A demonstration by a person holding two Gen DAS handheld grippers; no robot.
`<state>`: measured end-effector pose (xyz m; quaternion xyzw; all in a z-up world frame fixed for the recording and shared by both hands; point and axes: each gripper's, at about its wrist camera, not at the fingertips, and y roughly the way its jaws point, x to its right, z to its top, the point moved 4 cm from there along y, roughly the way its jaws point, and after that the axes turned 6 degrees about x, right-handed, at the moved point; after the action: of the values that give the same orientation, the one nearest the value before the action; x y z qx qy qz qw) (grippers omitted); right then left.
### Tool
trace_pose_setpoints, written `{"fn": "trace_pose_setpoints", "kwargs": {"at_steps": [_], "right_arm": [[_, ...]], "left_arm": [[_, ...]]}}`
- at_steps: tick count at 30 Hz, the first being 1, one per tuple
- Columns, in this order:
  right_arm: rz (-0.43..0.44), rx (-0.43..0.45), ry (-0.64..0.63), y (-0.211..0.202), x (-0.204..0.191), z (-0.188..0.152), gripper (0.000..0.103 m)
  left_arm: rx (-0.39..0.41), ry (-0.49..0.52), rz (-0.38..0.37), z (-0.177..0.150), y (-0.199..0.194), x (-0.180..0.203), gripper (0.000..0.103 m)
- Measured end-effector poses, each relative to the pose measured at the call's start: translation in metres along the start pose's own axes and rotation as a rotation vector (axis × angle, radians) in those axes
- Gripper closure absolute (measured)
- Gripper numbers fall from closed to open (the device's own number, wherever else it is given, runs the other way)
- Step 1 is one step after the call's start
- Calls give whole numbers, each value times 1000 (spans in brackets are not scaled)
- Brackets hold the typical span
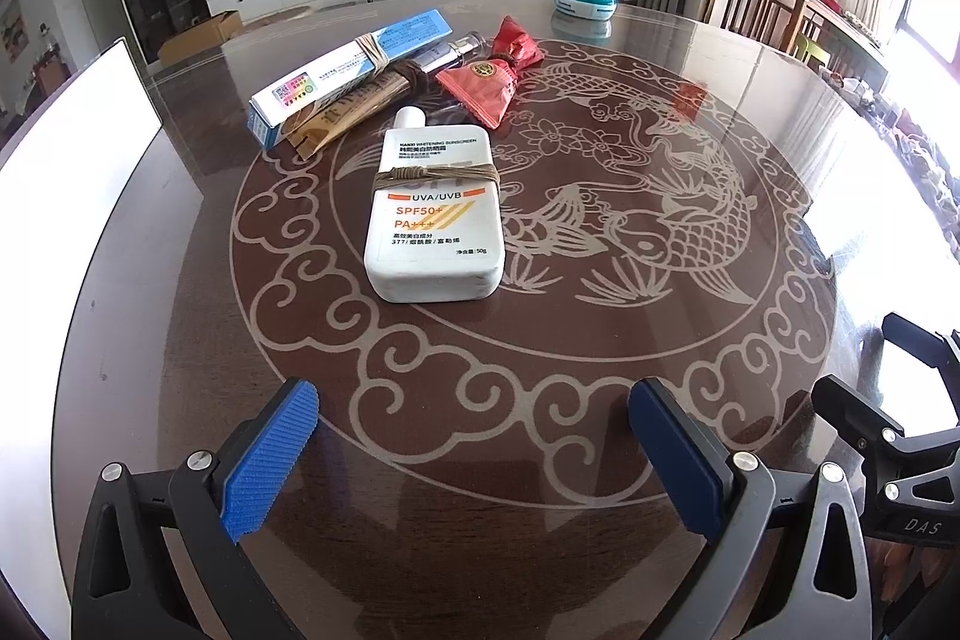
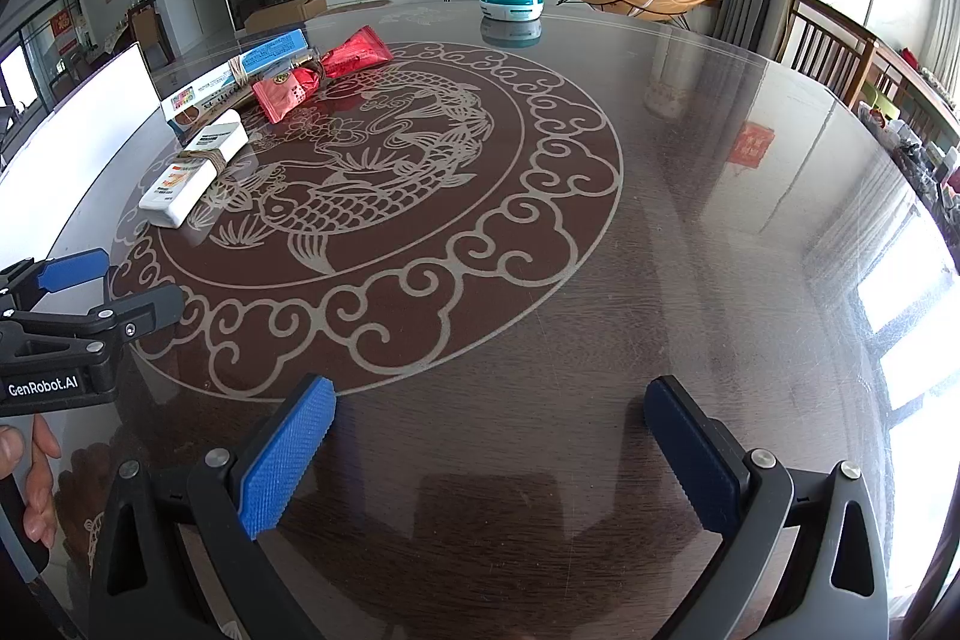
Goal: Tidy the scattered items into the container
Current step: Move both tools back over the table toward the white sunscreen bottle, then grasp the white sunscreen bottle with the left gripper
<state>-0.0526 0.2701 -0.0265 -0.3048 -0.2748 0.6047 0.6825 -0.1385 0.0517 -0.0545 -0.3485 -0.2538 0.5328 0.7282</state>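
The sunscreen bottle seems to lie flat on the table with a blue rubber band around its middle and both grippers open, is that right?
Not quite: the sunscreen bottle is bound with brown twine, not a blue rubber band, as the left wrist view shows. It does lie flat on the table, and the left gripper and right gripper are open.

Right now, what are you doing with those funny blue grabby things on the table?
A person holds two tongs over a round, dark glass-topped table with a fish pattern. The left tongs and the right tongs are both open and hold nothing. A white sunscreen bottle with string around it lies straight ahead of the left tongs. Behind it sit a long blue-and-white box and red foil packets. Nothing has been picked up yet.
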Motion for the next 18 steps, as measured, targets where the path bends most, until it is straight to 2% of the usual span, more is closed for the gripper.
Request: {"fn": "trace_pose_setpoints", "kwargs": {"at_steps": [18], "right_arm": [[0,0,0,0,0,0,0]], "left_arm": [[-15,37,-32,13,11,-3,0]]}}
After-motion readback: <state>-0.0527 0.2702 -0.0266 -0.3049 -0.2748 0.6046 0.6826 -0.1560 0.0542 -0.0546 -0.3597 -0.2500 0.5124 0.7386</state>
